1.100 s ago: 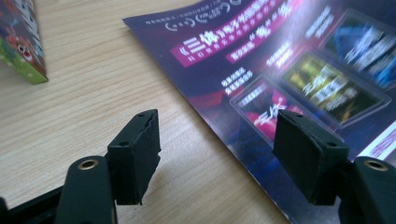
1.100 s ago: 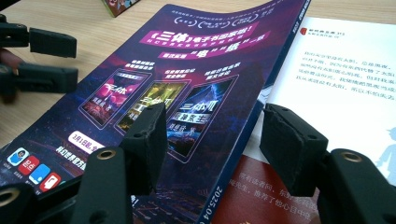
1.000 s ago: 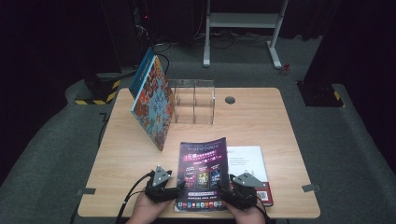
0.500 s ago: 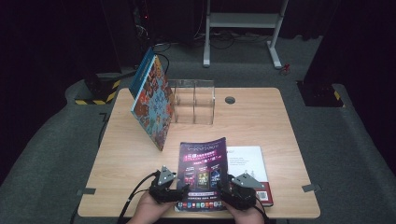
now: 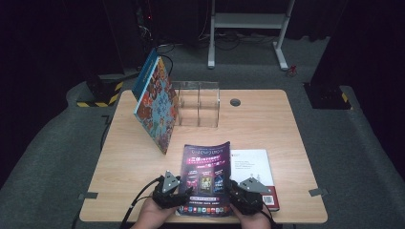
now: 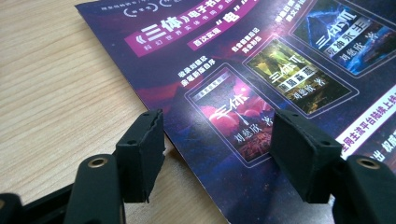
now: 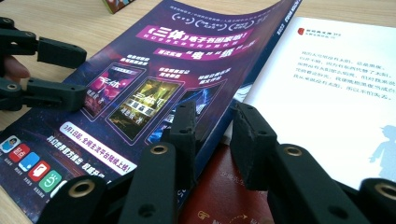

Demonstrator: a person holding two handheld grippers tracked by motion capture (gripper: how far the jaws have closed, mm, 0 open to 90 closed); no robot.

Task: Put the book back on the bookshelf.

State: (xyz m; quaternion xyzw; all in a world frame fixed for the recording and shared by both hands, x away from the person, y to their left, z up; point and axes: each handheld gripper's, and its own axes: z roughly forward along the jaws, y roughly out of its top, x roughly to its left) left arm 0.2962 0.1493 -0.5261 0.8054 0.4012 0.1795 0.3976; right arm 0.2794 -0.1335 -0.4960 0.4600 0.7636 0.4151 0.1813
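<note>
Right gripper view: right tool (image 7: 212, 123) closing around the glossy purple magazine's (image 7: 140, 84) thin edge.

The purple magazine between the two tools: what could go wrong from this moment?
1. The right tool has just been closing with the raised edge of the purple magazine between its pads; it might crease that thin cover.
2. The left tool stands open over the opposite edge, which lies flat on the table; a pad may push the magazine away rather than get under it.
3. The white and red book beneath might shift too.
</note>
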